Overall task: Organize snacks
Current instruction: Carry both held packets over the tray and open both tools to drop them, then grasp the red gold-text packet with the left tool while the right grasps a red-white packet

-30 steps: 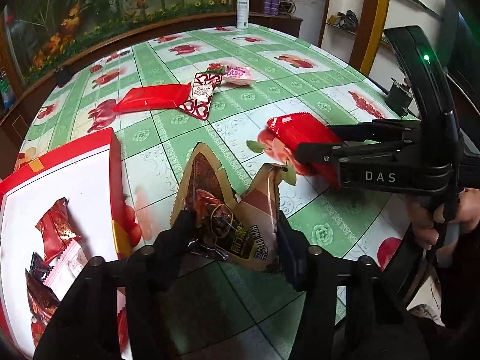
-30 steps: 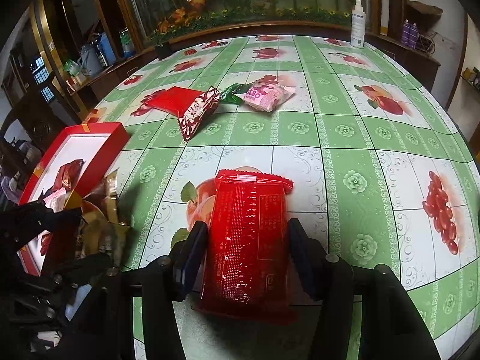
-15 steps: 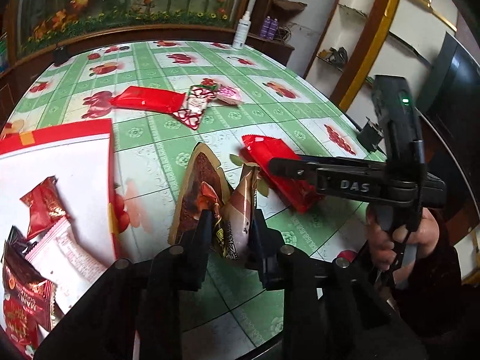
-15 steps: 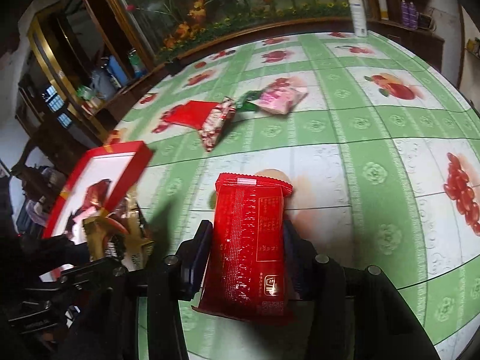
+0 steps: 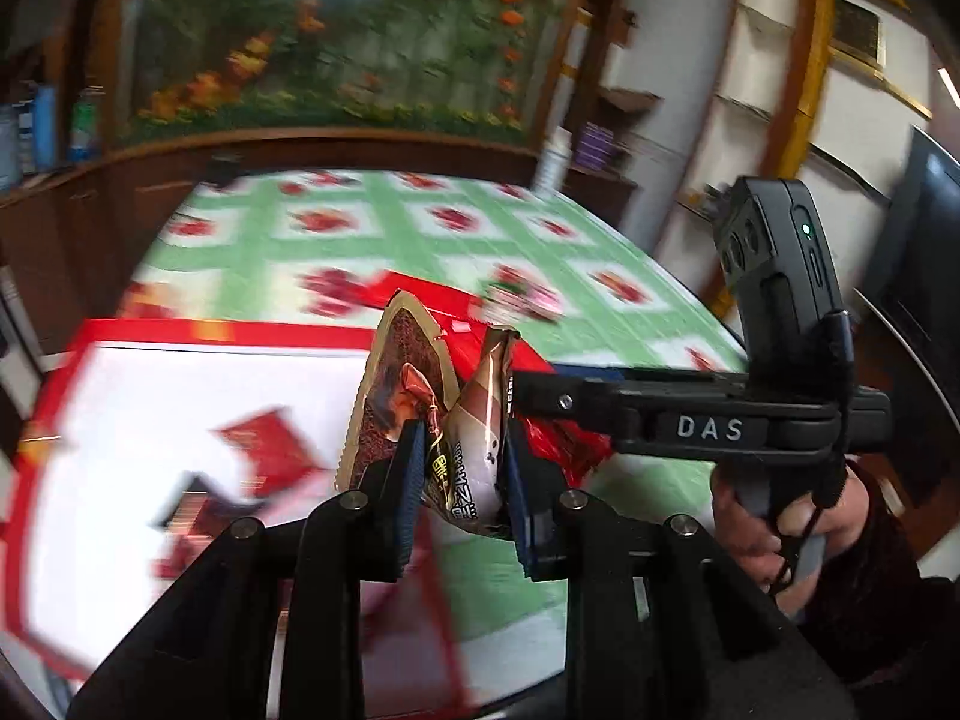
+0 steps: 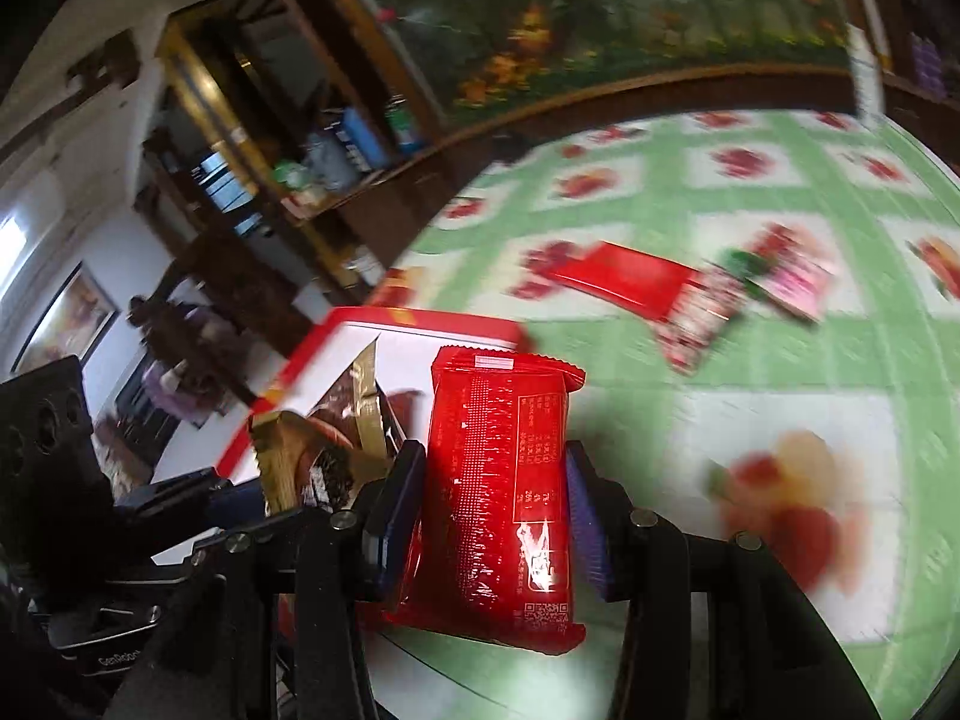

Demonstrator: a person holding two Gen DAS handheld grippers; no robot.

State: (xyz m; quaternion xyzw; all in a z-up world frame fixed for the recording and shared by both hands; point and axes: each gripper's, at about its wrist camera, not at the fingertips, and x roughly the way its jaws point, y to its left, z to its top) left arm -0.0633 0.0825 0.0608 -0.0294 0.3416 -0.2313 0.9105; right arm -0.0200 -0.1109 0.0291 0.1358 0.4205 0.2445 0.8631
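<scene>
Blurred fruit-print tablecloth (image 5: 420, 228); "DAS"-marked right gripper (image 6: 495, 504) clamps red packet (image 6: 504, 480) (left gripper (image 5: 459, 474) pinches brown wrapper (image 5: 420, 402)).

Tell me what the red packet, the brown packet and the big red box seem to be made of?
Red packet: glossy plastic film, judging by the shiny glare and crimped, saw-toothed ends. Brown packet: thin shiny foil-like film with gold edging, crumpled where it is squeezed. Red box: probably cardboard, with a stiff straight rim and flat white inside; blur leaves this uncertain.
</scene>
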